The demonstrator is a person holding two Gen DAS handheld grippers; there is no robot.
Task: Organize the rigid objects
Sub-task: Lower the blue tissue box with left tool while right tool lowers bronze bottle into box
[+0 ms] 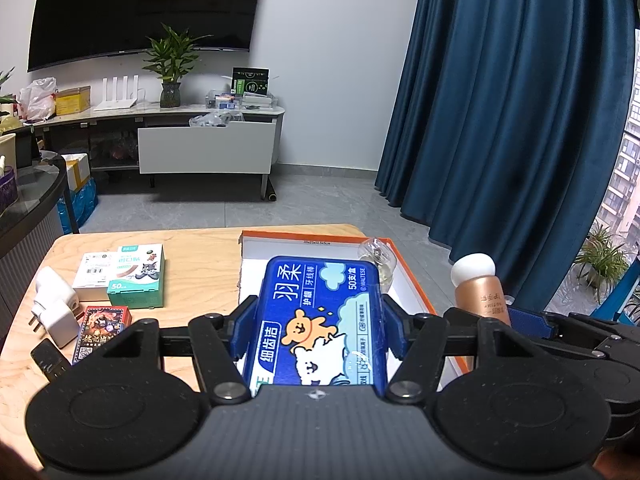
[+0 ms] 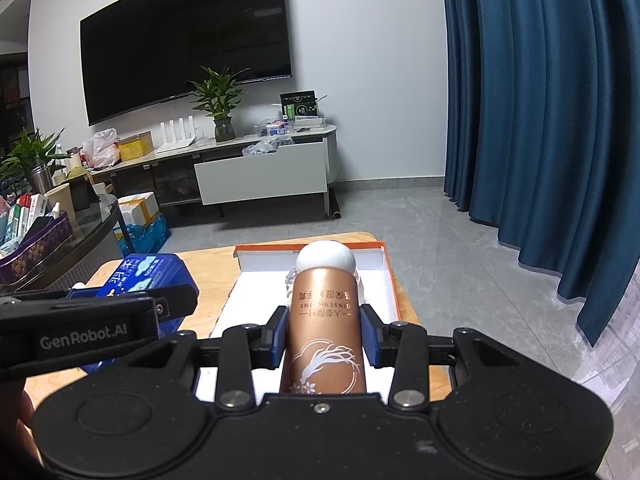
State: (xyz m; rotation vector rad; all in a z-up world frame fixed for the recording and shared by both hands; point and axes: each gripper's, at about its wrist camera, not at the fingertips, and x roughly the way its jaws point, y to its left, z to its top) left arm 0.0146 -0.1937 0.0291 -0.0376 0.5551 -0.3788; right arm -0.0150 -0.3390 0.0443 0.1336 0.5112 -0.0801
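Jaws of the left gripper (image 1: 316,320) pinch a blue floss-pick box (image 1: 320,320) above the orange-rimmed tray (image 1: 416,280), hiding its floor; cartons (image 1: 136,280) lie left. Right gripper (image 2: 323,330) clamps a gold bottle (image 2: 323,332), masking a clear item behind.

Light: dim, cool indoor cast; daylight enters at the window (image 1: 624,184), right edge of the left view.
Glare: faint sheen on the TV screen (image 2: 188,60).
Distortion: strong fisheye bending, dark corners.
Focus: sharp centrally, softer toward edges.
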